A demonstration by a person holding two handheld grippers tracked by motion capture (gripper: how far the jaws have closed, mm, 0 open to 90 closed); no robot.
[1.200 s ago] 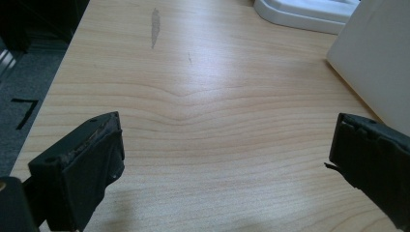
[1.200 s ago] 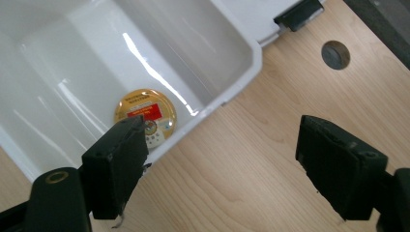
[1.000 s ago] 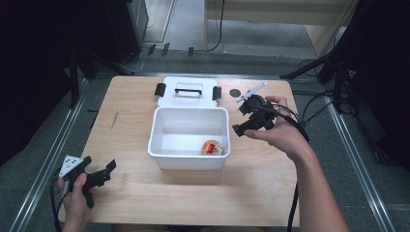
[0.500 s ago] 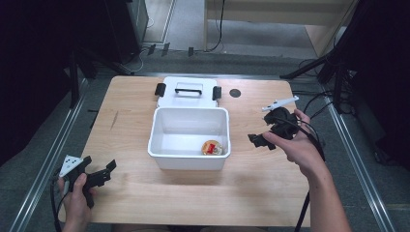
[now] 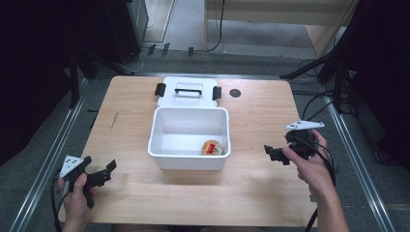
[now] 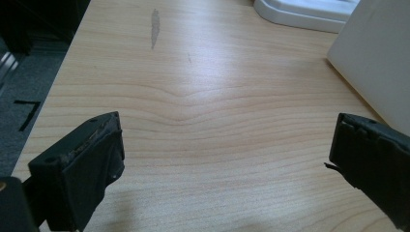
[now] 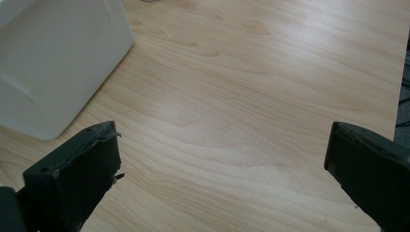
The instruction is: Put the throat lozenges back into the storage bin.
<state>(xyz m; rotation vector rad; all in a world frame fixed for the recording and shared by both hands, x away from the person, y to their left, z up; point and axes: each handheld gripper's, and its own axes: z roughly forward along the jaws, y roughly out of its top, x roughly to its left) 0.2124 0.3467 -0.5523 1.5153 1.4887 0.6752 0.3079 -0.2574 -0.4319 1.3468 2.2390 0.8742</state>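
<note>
White bin (image 5: pixel 189 137) mid-table (image 5: pixel 251 193) holds a small round item (image 5: pixel 211 147), with left claw (image 5: pixel 99 176) and right claw (image 5: pixel 276 153) spread wide, both empty

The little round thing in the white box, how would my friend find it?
Find the white plastic box in the middle of the wooden table. Look inside, at its near right corner: the small round yellow item with a red centre lies there alone, the box's sole colourful content.

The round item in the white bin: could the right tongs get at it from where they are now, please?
Probably yes: the white bin is open on top, its lid lies behind it, and the right tongs, open, sit beside it; the round item lies uncovered.
</note>
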